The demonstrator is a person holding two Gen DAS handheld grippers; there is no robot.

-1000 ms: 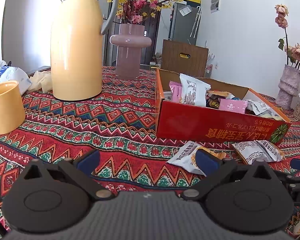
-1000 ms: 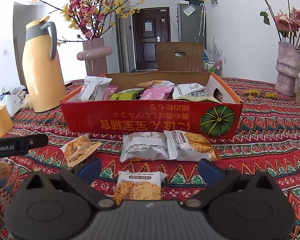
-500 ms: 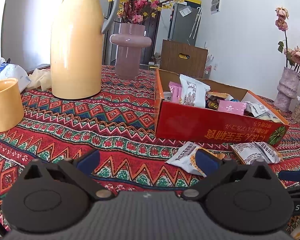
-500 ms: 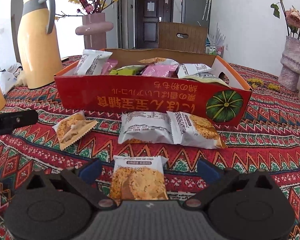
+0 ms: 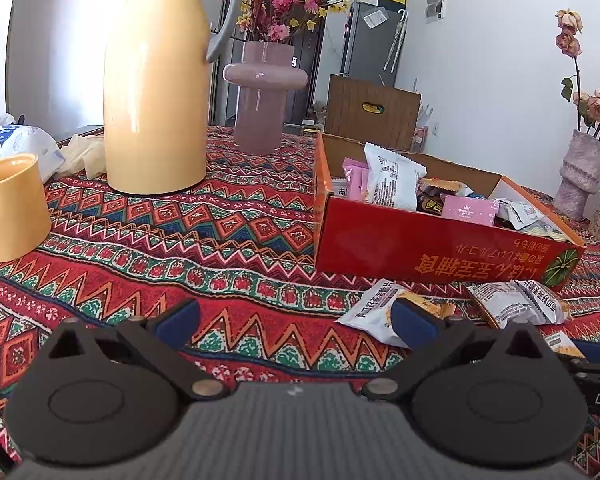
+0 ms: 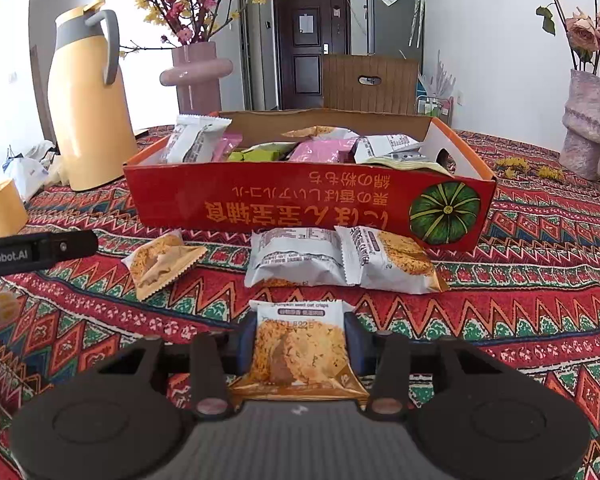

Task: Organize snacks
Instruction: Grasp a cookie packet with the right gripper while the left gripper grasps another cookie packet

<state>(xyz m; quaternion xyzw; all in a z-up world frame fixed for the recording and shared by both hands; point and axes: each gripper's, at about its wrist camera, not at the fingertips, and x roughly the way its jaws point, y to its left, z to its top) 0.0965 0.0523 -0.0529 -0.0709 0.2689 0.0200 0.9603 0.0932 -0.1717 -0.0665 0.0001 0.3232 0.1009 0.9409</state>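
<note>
right wrist view has the right tool [image 6: 300, 344] just closing on the oat crisp packet [image 6: 300, 344] on the table [image 6: 520, 320], left tool [image 5: 296, 320] wide and idle; next, lift into the red box [image 6: 300, 204].

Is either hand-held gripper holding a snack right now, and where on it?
The right hand-held gripper has just closed on the oat crisp packet, pads against its side edges. The left is empty.
</note>
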